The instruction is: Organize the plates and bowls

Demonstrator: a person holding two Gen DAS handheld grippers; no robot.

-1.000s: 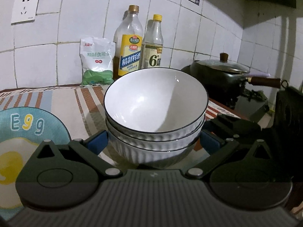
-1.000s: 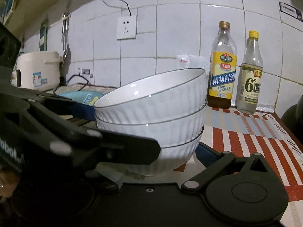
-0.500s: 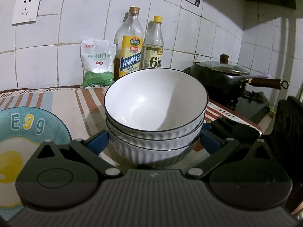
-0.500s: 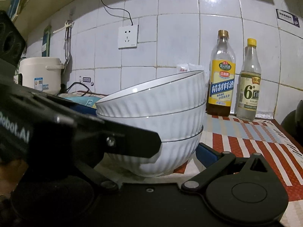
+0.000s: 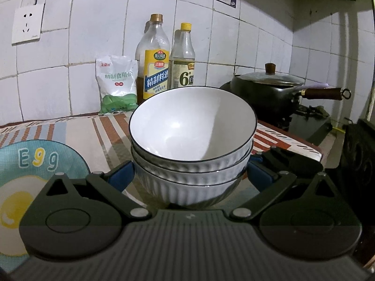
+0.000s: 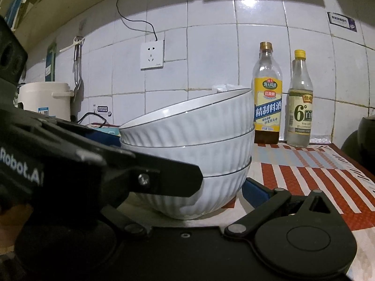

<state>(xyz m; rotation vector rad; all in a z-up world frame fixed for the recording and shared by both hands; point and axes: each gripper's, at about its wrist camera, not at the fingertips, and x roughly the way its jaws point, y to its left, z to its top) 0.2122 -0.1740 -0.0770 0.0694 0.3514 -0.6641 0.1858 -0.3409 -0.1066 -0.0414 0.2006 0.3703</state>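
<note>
A stack of three white ribbed bowls (image 5: 192, 154) with dark rims stands on the striped counter mat, also seen from the side in the right wrist view (image 6: 194, 159). My left gripper (image 5: 191, 178) is spread wide with its blue pads (image 5: 121, 178) on either side of the lowest bowl. My right gripper (image 6: 187, 192) is also spread wide around the stack's base; only its right blue pad (image 6: 255, 192) shows, the left finger is hidden behind the left gripper's black body (image 6: 70, 164).
Two bottles (image 5: 154, 63) and a salt bag (image 5: 117, 84) stand at the tiled wall. A lidded black wok (image 5: 269, 89) sits on the stove at right. A blue egg-print mat (image 5: 28, 175) lies at left. A rice cooker (image 6: 44, 100) is far left.
Both views have risen slightly and tilted; the bowls sit a little lower in view. The stack stays between both grippers' fingers on the mat.
</note>
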